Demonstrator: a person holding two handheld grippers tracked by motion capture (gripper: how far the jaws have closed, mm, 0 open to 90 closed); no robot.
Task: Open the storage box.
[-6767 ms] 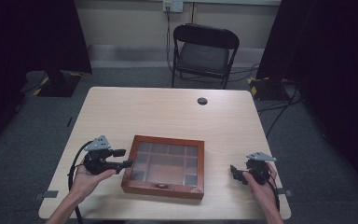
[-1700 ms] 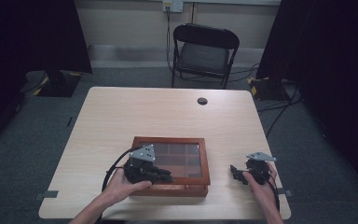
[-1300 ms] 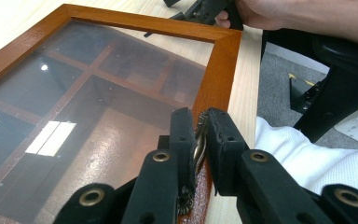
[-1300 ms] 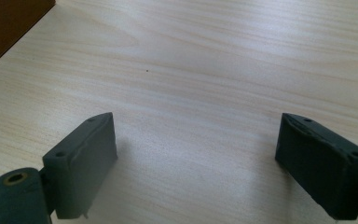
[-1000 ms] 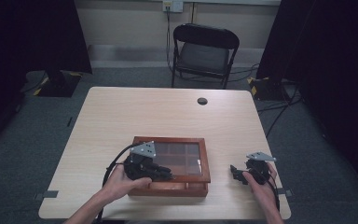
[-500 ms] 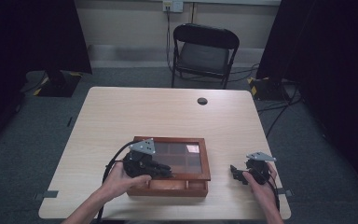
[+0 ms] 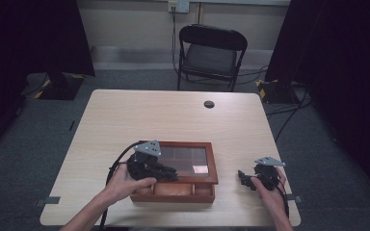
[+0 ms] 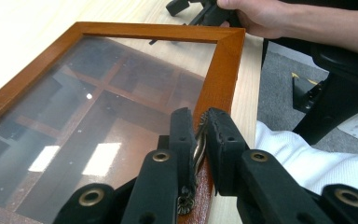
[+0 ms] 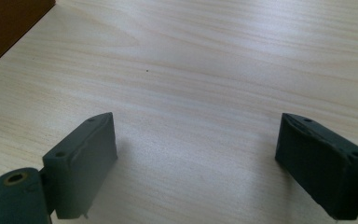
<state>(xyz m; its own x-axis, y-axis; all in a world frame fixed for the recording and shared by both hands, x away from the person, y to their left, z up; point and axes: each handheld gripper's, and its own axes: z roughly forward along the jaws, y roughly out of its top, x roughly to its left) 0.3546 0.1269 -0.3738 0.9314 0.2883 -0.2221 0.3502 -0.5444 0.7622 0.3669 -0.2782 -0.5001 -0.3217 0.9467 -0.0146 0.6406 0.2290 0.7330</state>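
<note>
I see my left gripper (image 8: 200, 140) clamped on the metal clasp (image 8: 198, 144) of the wooden box's (image 7: 173, 191) raised glass lid (image 7: 188, 161) near the table's (image 7: 173, 115) front edge; my right gripper (image 9: 196, 163) rests beside it, jaws spread wide.

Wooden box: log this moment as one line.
left claw: shut on lid clasp | glass lid: lifted | wooden box: opening | right claw: open, idle on table

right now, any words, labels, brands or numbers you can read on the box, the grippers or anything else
None: no readable text.
Wooden box, glass lid: no lettering; the bright patches are reflections.
Left gripper, right gripper: no markings.
Wall outlet: too small to tell.
</note>
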